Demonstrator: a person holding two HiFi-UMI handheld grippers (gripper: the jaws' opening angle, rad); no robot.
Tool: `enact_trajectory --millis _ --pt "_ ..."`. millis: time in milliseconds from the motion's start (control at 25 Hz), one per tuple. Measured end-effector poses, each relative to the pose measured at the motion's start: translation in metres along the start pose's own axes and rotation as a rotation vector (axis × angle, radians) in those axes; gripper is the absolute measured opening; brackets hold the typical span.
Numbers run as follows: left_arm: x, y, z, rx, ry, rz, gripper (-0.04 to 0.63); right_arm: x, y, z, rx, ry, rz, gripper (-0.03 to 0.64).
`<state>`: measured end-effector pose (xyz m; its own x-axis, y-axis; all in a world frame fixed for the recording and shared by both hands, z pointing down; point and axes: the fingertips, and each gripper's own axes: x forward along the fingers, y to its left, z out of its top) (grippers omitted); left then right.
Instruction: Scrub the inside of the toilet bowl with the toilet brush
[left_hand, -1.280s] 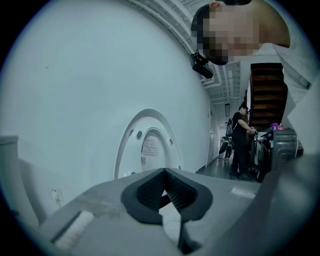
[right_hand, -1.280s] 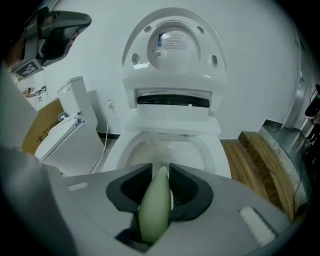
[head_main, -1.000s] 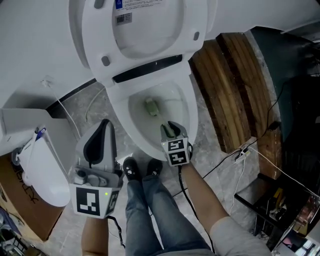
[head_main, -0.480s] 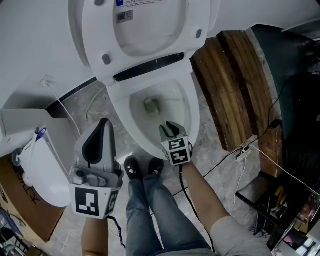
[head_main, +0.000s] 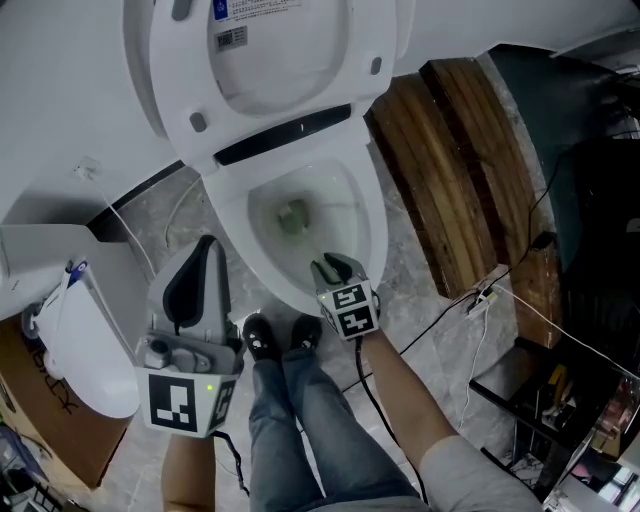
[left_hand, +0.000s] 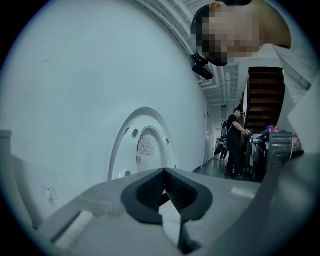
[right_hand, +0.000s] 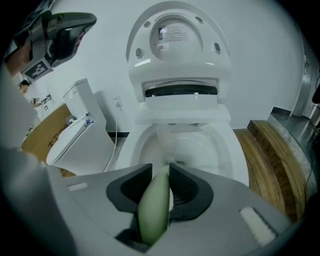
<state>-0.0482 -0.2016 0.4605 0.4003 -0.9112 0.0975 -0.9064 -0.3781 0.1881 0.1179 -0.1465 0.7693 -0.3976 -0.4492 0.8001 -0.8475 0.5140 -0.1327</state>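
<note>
Head view: a person stands over an open toilet, a gripper in each hand, shoes just short of the pan. Compared with a second ago, little has changed. The right gripper (head_main: 335, 268) has drawn back a touch toward the person's feet, and the whole scene has slid slightly leftward. The brush head (head_main: 292, 217) sits in much the same spot, low in the toilet bowl (head_main: 372, 225) near the water. I would judge this a short scrubbing stroke or a pause within the scrub, with the bowl's walls not yet covered. In the right gripper view, the jaws of the right gripper (right_hand: 167, 176) are closed on the pale green brush handle (right_hand: 154, 212). The handle runs forward between them and tilts a little to the left. Straight ahead of the jaw tips, the bristles (right_hand: 171, 161) just show against the white basin. Beyond them stands the raised lid (right_hand: 180, 35). The right forearm reaches in from the lower right, angling the jaws down over the front rim. The left gripper (head_main: 205, 255) is held off to the left of the bowl, jaws pointing up and away from it. In the left gripper view its jaws meet at the tips with nothing between them. Past the tips are only the raised lid (left_hand: 145, 150) and a pale wall. The left hand sits low, idle, close to the body.
</note>
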Motion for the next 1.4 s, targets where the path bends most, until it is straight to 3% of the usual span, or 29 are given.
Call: enact_trajectory --millis 360,640,1400 --pt "0.0 -0.017 0.008 -0.009 -0.028 -0.028 0.002 -0.017 -0.002 -0.017 -0.011 0.026 0.008 0.107" --pt "-0.004 -0.024 0.004 0.002 -0.01 -0.029 0.002 -0.027 -0.004 -0.026 -0.082 0.051 0.003 0.107" --pt "-0.004 -0.033 0.008 0.005 -0.02 -0.033 0.002 -0.034 -0.026 -0.029 -0.172 0.067 -0.106 0.107"
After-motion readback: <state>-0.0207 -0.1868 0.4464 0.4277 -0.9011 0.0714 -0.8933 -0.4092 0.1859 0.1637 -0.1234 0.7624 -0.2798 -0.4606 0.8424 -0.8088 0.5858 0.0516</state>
